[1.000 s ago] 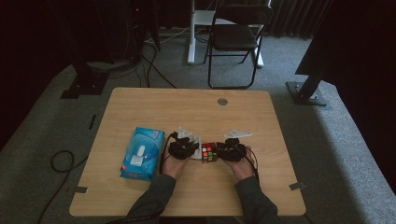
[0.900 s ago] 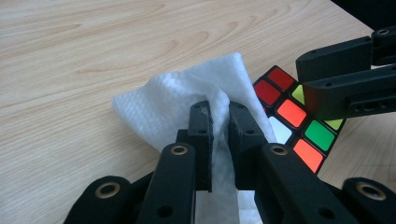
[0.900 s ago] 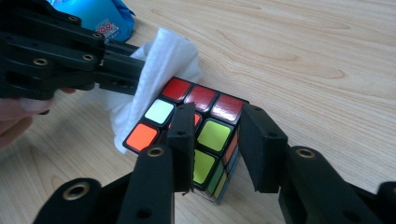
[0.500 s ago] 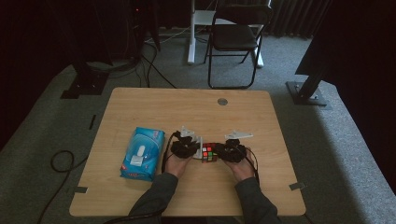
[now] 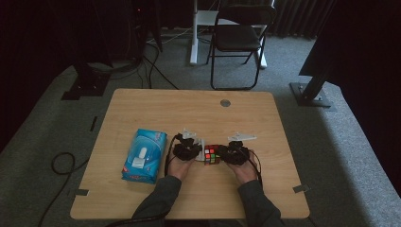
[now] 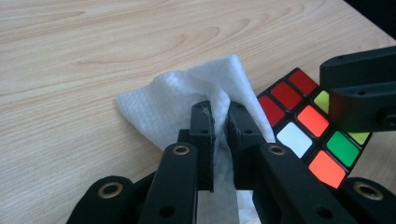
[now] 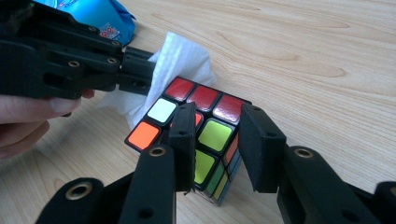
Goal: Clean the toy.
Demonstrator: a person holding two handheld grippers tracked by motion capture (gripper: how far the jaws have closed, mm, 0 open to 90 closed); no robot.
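A scrambled Rubik's cube (image 5: 212,154) sits at the middle of the table, between my two grippers. In the right gripper view the right gripper (image 7: 219,121) is shut on the cube (image 7: 196,95), one jaw on its top face and one on its side. The left gripper (image 6: 219,114) is shut on a crumpled white wipe (image 6: 173,93), which lies against the cube's (image 6: 308,121) left side. The high view places the left gripper (image 5: 199,153) just left of the cube and the right gripper (image 5: 222,153) just right of it.
A blue pack of wipes (image 5: 144,155) lies left of the hands on the wooden table (image 5: 142,109). A small round grey disc (image 5: 225,102) sits near the far edge. A folding chair (image 5: 236,38) stands beyond the table.
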